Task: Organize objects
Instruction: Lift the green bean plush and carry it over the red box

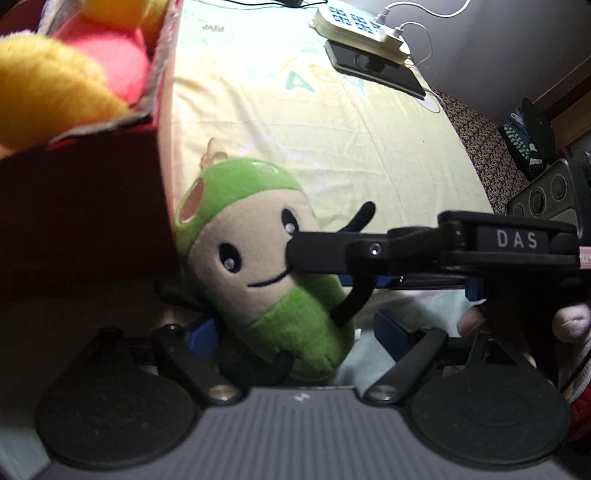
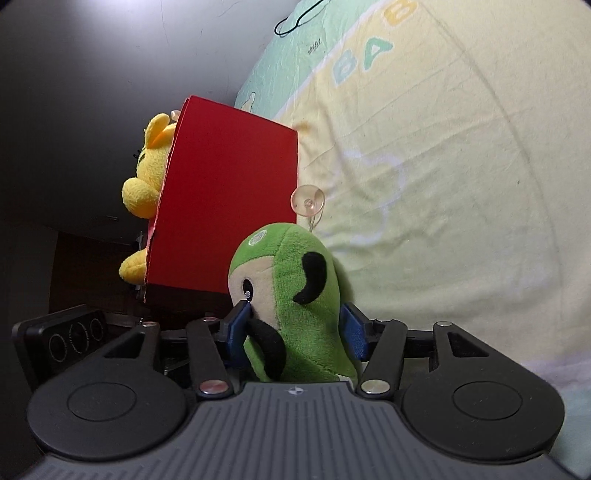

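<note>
A green and beige plush toy [image 1: 258, 258] with a smiling face and thin black arms lies on the yellow bedsheet [image 1: 332, 147] next to a red box [image 1: 85, 206]. The box holds a yellow and red plush [image 1: 55, 85]. My right gripper [image 2: 291, 332] is shut on the green plush [image 2: 295, 302], its blue pads pressing both sides. It reaches in from the right in the left wrist view [image 1: 332, 254]. My left gripper [image 1: 291, 336] is open with the plush's lower body between its blue pads. A clear suction cup [image 2: 307, 201] hangs from the plush's top.
A white power strip [image 1: 362, 29] with plugged cables rests on a dark phone [image 1: 376, 70] at the bed's far edge. A patterned blanket [image 1: 487, 147] and a dark speaker [image 1: 546, 192] lie to the right. The yellow plush [image 2: 147, 173] sticks out of the red box [image 2: 229, 199].
</note>
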A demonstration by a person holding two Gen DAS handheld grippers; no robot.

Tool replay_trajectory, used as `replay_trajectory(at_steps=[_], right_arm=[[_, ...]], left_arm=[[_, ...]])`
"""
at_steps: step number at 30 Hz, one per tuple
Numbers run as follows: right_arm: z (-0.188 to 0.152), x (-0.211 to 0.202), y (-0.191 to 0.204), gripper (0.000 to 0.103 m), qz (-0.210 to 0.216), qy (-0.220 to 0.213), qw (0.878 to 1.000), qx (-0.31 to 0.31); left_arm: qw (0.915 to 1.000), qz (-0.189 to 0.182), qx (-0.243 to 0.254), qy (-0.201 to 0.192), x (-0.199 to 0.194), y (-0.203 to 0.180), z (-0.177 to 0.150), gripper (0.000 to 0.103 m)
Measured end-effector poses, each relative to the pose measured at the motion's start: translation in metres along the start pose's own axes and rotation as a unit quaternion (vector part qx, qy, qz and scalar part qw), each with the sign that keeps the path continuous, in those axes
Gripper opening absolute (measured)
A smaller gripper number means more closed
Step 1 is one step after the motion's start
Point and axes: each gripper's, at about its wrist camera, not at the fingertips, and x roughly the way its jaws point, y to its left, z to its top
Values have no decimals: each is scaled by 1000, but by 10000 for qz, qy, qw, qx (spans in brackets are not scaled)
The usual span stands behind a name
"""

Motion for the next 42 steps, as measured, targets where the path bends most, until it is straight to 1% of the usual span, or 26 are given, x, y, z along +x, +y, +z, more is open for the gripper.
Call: replay_trajectory(at_steps=[1,5,8,10,14,16,20,25,29,35,38,42], right_arm=[[-3,2,0,54,68,34,10000,57],[-9,-3,2,51,75,-33,10000,52],[-15,-11,1,51,104,6,9998,170],[-22,-19,4,51,74,-1,9999,81],[-33,-38,7,51,1,-225,9997,29],[-37,-46,10,51,18,-357,9994,34],[-42,-62,23,51,8,-614,9980,-158],[-47,-75,50,51,93,-892,9942,-591],[-48,-77,73,51,181,-1028,9899,-956],[-51,-69,112,51,360,-1223,9819,-1403],[-54,-65,131,51,476,-1367,9773,-1548],[-52,-48,159,51,553,-1531,9722,-1683]], left_arm=[[10000,35,-4,15,1,1,0,82],[9999,87,82,-7,0,-2,-1,80],[9996,99,250,-21,-2,-8,-2,79],[9991,94,414,-45,-5,-14,-4,80],[9974,20,719,-95,-10,-29,-9,79],[9958,29,899,-179,-14,-38,-9,79],[9937,-68,1059,-363,-28,-47,-8,79],[9888,-63,1281,-758,-58,-55,-10,79],[9863,-87,1255,-1064,-84,-52,-10,79],[9801,-218,1203,-1561,-128,-34,-7,79],[9742,-165,1316,-1828,-150,-23,-5,79],[9687,-160,1335,-2085,-175,-1,2,79]])
